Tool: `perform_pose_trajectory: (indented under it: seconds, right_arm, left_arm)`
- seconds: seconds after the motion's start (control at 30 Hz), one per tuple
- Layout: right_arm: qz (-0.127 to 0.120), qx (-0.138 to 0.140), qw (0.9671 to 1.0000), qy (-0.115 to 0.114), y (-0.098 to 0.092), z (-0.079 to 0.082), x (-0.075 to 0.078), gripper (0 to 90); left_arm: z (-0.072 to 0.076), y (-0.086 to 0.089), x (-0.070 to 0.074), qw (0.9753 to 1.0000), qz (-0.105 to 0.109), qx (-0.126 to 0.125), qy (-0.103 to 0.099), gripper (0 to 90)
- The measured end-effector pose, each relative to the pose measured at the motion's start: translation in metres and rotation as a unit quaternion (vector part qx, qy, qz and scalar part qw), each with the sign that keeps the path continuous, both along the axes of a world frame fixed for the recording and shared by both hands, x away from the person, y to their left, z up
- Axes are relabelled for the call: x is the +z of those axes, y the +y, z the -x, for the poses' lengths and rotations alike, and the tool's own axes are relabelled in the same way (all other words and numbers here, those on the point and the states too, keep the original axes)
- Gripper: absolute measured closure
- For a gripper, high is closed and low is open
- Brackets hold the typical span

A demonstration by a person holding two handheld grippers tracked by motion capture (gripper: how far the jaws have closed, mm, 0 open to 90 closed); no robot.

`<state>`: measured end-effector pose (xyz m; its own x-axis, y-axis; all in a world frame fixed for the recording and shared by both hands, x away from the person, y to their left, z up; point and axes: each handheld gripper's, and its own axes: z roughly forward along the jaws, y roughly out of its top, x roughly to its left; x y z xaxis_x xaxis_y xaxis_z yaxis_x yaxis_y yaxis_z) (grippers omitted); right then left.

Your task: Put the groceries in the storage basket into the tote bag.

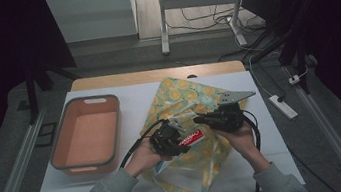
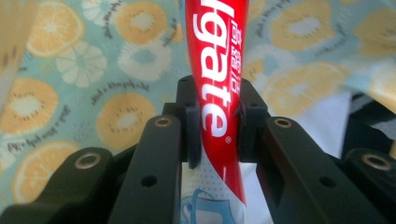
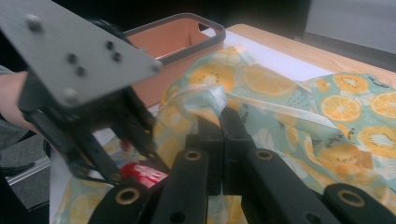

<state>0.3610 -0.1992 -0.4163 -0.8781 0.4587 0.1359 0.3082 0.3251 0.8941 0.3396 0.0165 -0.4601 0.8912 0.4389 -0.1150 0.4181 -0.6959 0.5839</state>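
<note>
Between left gripper (image 2: 217,135) jaws: red-white toothpaste tube (image 2: 217,93), over orange-print bag (image 2: 93,70).

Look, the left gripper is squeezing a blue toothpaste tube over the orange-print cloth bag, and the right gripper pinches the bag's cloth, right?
Not quite: the toothpaste tube is red with white lettering, not blue, as the left gripper view shows. The rest holds: the left gripper is shut on the tube above the orange-print cloth bag, and in the right gripper view the right gripper pinches a fold of that bag's cloth.
</note>
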Motion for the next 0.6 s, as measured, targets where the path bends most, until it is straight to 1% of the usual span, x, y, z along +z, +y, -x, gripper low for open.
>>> perform_pose_trajectory:
  seconds: [0.1,0.17,0.27,0.33,0.4,0.53,0.6]
  right_arm:
    - [0.0,0.004,1.0,0.001,0.002,0.001,0.0,89.3]
    - [-0.001,0.006,1.0,0.001,0.003,0.002,0.0,89.3]
    - [-0.002,0.007,1.0,0.001,0.004,0.003,0.001,89.2]
    - [0.0,0.008,1.0,0.002,0.004,0.003,0.0,89.3]
    - [-0.001,0.006,1.0,0.003,0.004,0.002,0.0,89.3]
    - [0.0,0.0,1.0,0.005,0.002,0.001,-0.001,89.3]
    - [0.004,-0.009,0.9999,0.007,0.001,0.0,-0.002,89.3]
  left_arm:
    - [-0.005,-0.006,-0.001,1.0,-0.001,0.001,-0.009,74.7]
    - [-0.009,-0.009,-0.002,0.9998,-0.003,0.004,-0.02,74.6]
    - [-0.016,-0.013,-0.006,0.9994,-0.001,0.015,-0.03,74.6]
    - [-0.021,-0.016,-0.01,0.9989,0.004,0.026,-0.039,74.5]
    - [-0.024,-0.018,-0.014,0.9982,0.011,0.036,-0.046,74.5]
    - [-0.03,-0.025,-0.022,0.9969,0.012,0.047,-0.061,74.4]
    - [-0.033,-0.028,-0.026,0.9964,0.012,0.053,-0.065,74.4]
